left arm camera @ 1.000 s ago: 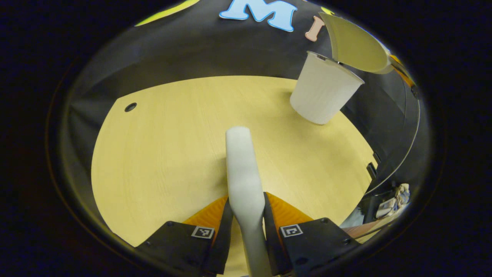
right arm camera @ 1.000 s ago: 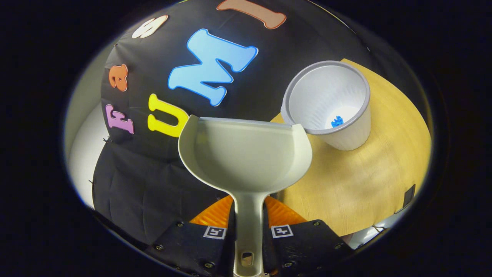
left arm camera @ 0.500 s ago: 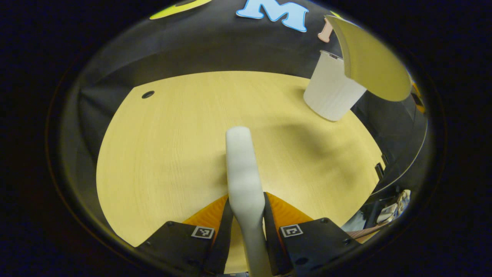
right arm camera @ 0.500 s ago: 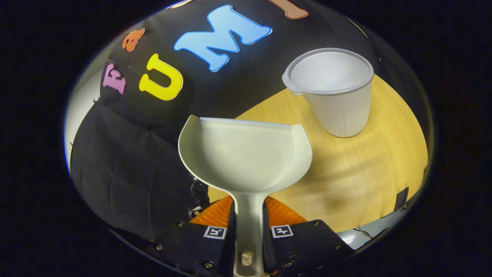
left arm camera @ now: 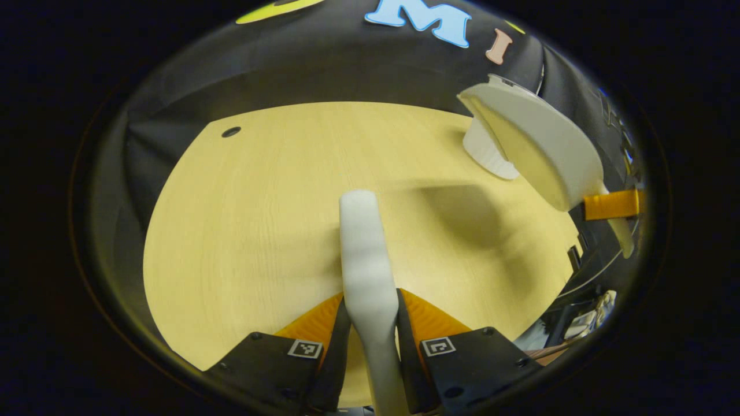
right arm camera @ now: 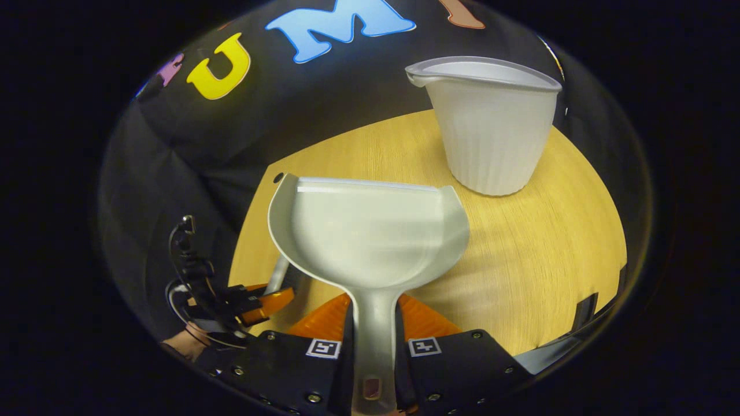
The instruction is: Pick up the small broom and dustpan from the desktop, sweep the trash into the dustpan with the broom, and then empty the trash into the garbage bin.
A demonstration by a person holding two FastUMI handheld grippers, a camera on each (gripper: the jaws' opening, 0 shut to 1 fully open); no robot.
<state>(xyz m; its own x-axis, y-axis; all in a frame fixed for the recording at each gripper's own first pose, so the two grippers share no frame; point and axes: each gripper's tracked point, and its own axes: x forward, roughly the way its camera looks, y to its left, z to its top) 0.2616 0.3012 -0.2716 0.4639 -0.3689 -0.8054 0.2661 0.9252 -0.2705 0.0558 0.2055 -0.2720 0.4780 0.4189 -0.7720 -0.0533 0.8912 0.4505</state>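
My left gripper (left arm camera: 370,323) is shut on the pale broom (left arm camera: 365,254), which points out over the wooden table (left arm camera: 260,219). At the right of the left gripper view the cream dustpan (left arm camera: 537,150) hangs above the table and half hides the white garbage bin (left arm camera: 488,157). In the right gripper view my right gripper (right arm camera: 373,335) is shut on the handle of the dustpan (right arm camera: 370,231). The pan looks empty and is held roughly level above the table (right arm camera: 520,260). The ribbed bin (right arm camera: 491,127) stands upright just beyond it to the right. The left gripper (right arm camera: 254,303) appears low at the left.
A small dark hole (left arm camera: 231,132) sits in the tabletop's far left corner. Cables (right arm camera: 185,254) trail by the left gripper. Beyond the table's right edge lies some clutter (left arm camera: 584,323). Black cloth wall closes the back.
The right gripper has pulled the dustpan back from over the bin and lowered it toward the table; the bin's inside is out of sight now. The left gripper and broom barely moved.
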